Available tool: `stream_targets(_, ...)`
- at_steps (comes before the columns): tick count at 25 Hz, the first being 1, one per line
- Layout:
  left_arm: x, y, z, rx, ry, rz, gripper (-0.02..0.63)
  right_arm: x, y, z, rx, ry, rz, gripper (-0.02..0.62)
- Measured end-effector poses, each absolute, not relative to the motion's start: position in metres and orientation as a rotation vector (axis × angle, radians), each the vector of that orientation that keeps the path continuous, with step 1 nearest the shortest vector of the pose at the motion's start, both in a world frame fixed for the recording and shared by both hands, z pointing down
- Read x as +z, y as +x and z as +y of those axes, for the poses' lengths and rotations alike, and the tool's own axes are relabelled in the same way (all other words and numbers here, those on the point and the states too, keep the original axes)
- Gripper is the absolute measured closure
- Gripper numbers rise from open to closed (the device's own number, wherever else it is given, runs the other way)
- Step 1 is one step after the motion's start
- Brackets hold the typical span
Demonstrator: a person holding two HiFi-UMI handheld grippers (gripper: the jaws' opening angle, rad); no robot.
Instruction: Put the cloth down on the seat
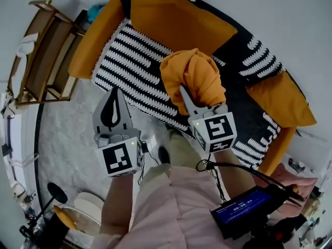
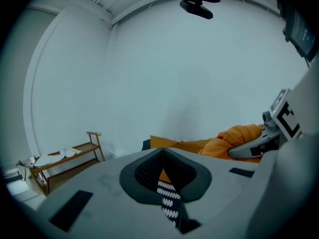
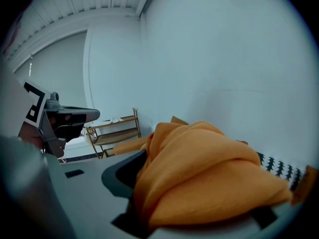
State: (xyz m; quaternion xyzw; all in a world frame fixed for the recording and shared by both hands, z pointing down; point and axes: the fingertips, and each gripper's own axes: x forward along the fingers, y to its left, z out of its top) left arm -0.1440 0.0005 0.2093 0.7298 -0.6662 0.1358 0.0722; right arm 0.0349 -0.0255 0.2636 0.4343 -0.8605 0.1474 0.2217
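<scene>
Head view: both my forearms reach forward over the striped seat. My left tongs hang beside my right tongs, which hold the orange cloth bunched above the seat.

Left gripper view: the jaws are pressed together with nothing between them.

Right gripper view: the jaws are clamped on the cloth, and its folds bury their tips.

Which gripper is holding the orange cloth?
The right gripper: its jaws clamp the bunched orange cloth, while the left gripper is shut on nothing.
</scene>
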Motion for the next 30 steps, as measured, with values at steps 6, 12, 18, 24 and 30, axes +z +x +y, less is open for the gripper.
stream_targets(6,0.262,-0.139,-0.034,0.442,2.154,-1.936,0.595,0.329,0.037,-0.055,0.475,1.154,-2.313,0.451)
stream_targets(12,0.318,-0.130,-0.056,0.497,2.136,-1.871,0.595,0.406,0.045,-0.067,0.566,1.095,-2.241,0.448)
stream_targets(18,0.346,-0.128,-0.071,0.503,2.136,-1.839,0.595,0.451,0.041,-0.083,0.600,1.058,-2.208,0.439)
stream_targets(24,0.401,-0.131,-0.098,0.510,2.078,-1.761,0.595,0.520,0.045,-0.104,0.677,0.992,-2.084,0.424)
stream_targets(30,0.410,-0.116,-0.083,0.534,2.062,-1.744,0.595,0.550,0.064,-0.096,0.788,0.927,-2.014,0.334)
